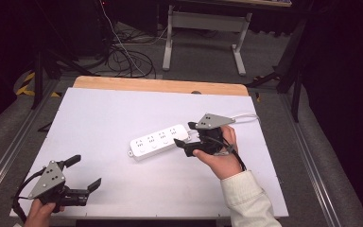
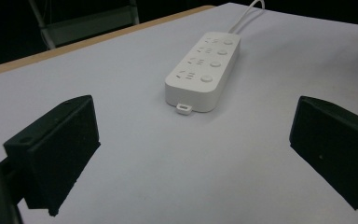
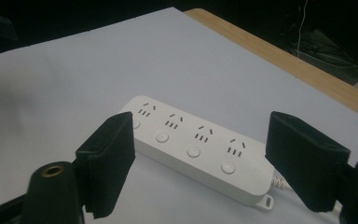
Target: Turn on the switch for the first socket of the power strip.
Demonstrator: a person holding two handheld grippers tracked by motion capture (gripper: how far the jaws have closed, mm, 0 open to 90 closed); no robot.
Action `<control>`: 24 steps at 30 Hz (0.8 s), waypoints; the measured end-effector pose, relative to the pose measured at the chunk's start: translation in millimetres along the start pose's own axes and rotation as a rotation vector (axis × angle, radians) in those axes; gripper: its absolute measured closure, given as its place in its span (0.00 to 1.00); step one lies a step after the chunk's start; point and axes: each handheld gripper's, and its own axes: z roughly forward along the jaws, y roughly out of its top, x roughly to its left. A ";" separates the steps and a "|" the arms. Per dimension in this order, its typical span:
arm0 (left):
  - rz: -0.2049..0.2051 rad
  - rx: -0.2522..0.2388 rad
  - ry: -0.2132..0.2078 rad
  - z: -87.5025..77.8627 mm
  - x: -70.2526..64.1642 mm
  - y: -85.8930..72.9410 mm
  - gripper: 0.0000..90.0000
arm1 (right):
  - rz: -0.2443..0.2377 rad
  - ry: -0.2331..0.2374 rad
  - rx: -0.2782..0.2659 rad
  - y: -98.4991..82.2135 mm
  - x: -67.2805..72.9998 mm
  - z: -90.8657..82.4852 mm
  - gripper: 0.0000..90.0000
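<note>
A white power strip with several sockets and round buttons lies flat near the middle of the white tabletop. Its white cable runs off to the right. My right gripper hovers at the strip's cable end, open, its jaws on either side of that end. In the right gripper view the power strip lies just beyond the right gripper, and I cannot tell if they touch. My left gripper rests near the front left corner, open and holding nothing. From there the power strip lies well ahead of the left gripper.
A wooden strip borders the table's far edge. Metal rails run along both sides. Behind the table stand a white desk frame and loose cables on the floor.
</note>
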 end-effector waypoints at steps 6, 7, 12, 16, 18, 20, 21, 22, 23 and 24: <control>-0.004 -0.001 -0.001 0.4 -0.6 -0.1 0.02 | -0.009 0.001 -0.017 -5.9 3.4 -16.8 0.19; -0.004 -0.001 -0.001 0.4 -0.6 -0.1 0.02 | -0.015 0.003 -0.020 -7.2 4.0 -19.5 0.17; 0.002 0.000 0.002 0.2 0.1 0.0 0.02 | -0.020 0.011 -0.028 -16.3 6.7 -33.5 0.15; 0.003 0.000 0.001 0.0 0.2 0.0 0.02 | -0.012 0.011 -0.040 -24.8 8.0 -42.8 0.14; 0.003 0.000 0.001 0.0 0.2 0.0 0.02 | -0.010 0.010 -0.047 -30.0 7.4 -46.6 0.13; -0.005 -0.002 0.000 0.2 -0.3 -0.2 0.02 | -0.004 0.005 -0.047 -36.0 6.8 -50.0 0.12; -0.001 -0.002 0.002 0.0 -0.1 -0.1 0.02 | 0.000 0.005 -0.046 -39.3 6.3 -51.6 0.11; -0.002 -0.003 0.002 0.1 -0.2 -0.1 0.02 | 0.003 0.005 -0.048 -42.7 5.5 -52.9 0.11; -0.002 -0.003 0.002 0.1 -0.2 -0.1 0.02 | 0.011 0.002 -0.048 -46.2 4.9 -54.3 0.10; -0.001 -0.003 0.002 0.1 -0.1 -0.1 0.02 | 0.012 0.000 -0.052 -49.5 4.1 -55.2 0.10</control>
